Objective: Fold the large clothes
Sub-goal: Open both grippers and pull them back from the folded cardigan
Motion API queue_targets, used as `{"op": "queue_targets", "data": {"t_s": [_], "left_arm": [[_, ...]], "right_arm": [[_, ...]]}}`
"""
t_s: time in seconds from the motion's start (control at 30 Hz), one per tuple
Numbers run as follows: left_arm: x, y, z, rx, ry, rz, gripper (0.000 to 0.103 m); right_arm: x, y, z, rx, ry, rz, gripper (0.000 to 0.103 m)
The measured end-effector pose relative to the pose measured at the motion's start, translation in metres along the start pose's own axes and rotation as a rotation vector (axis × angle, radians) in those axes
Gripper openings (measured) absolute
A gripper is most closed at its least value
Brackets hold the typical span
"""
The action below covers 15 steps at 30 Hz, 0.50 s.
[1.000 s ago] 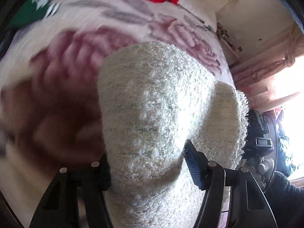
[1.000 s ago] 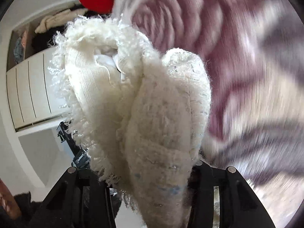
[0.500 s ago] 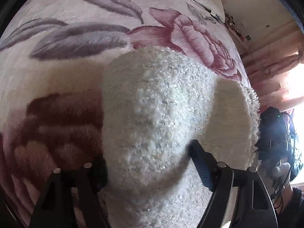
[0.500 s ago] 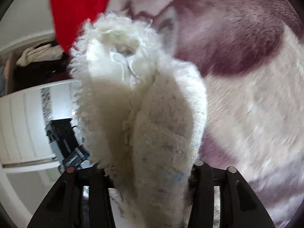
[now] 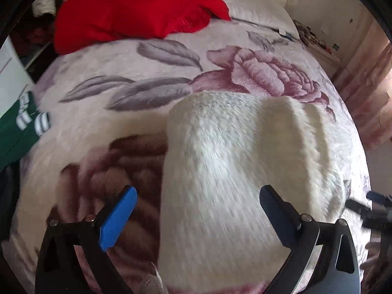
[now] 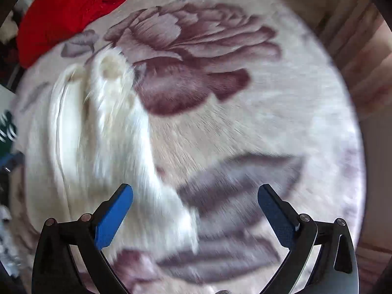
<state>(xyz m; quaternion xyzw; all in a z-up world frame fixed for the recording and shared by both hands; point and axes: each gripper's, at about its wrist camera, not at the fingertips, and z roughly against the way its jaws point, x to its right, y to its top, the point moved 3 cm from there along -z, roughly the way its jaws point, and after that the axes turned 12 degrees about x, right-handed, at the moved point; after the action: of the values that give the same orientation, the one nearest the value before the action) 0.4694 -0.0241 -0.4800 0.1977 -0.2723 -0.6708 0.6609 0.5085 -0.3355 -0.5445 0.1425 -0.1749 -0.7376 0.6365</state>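
**Left wrist view: fluffy white garment lies folded on the bed, both grippers empty**

Left wrist view shows the fluffy cream-white knitted garment (image 5: 245, 166) lying as a thick folded bundle on the floral plush blanket (image 5: 103, 122), near the middle of the bed. Its top layer is rounded and doubled over, with a second fold ridge visible at the far right side. It seems the bundle is placed there so that it can rest flat and keep the fold by its own weight.

The left gripper (image 5: 198, 210) stands above the near end of the bundle with its blue-padded fingers (image 5: 117, 218) spread wide; nothing is between them. In the right wrist view the same garment (image 6: 103, 147) lies at the left, and the right gripper (image 6: 196, 208) is also spread wide and empty, over the bundle's edge and the blanket. Both pictures are blurred, so fine details of the edges cannot be told.

I judge that this fold is laid down and released; a smoothing or one more fold may follow.

Further out, a red fabric pile (image 5: 137, 7) lies at the far end of the bed beside a white pillow (image 5: 257, 12), and a green cloth with white stripes (image 5: 22, 127) is at the left edge.
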Motion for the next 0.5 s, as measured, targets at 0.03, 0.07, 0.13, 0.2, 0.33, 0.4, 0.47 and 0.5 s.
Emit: {"op": "queue_targets", "data": {"t_s": [0.03,0.07,0.13,0.2,0.33,0.4,0.47,0.5], "left_arm": [[0.002,-0.003,0.009,0.002,0.007,0.004,0.103],[0.006,-0.006,0.02,-0.001,0.016,0.007,0.103],[0.014,-0.008,0.041,0.0,0.024,0.004,0.103],[0.021,-0.006,0.065,0.011,0.023,0.009,0.103],[0.027,-0.008,0.139,0.056,0.029,0.016,0.103],[0.033,-0.007,0.178,0.073,0.026,0.013,0.102],[0.039,-0.009,0.213,0.084,0.019,0.014,0.102],[0.042,-0.009,0.233,0.095,0.014,0.011,0.102]], "right_arm": [[-0.008,-0.011,0.015,0.018,-0.022,0.027,0.103],[-0.01,-0.021,0.027,0.026,-0.031,0.045,0.103],[-0.016,-0.039,0.058,0.049,-0.056,0.064,0.103],[-0.022,-0.05,0.09,0.074,-0.079,0.072,0.103],[-0.033,-0.067,0.163,0.109,-0.07,0.037,0.103],[-0.036,-0.072,0.206,0.136,-0.06,0.029,0.103],[-0.039,-0.077,0.253,0.179,-0.073,0.031,0.103],[-0.041,-0.08,0.274,0.195,-0.069,0.029,0.103]]}}
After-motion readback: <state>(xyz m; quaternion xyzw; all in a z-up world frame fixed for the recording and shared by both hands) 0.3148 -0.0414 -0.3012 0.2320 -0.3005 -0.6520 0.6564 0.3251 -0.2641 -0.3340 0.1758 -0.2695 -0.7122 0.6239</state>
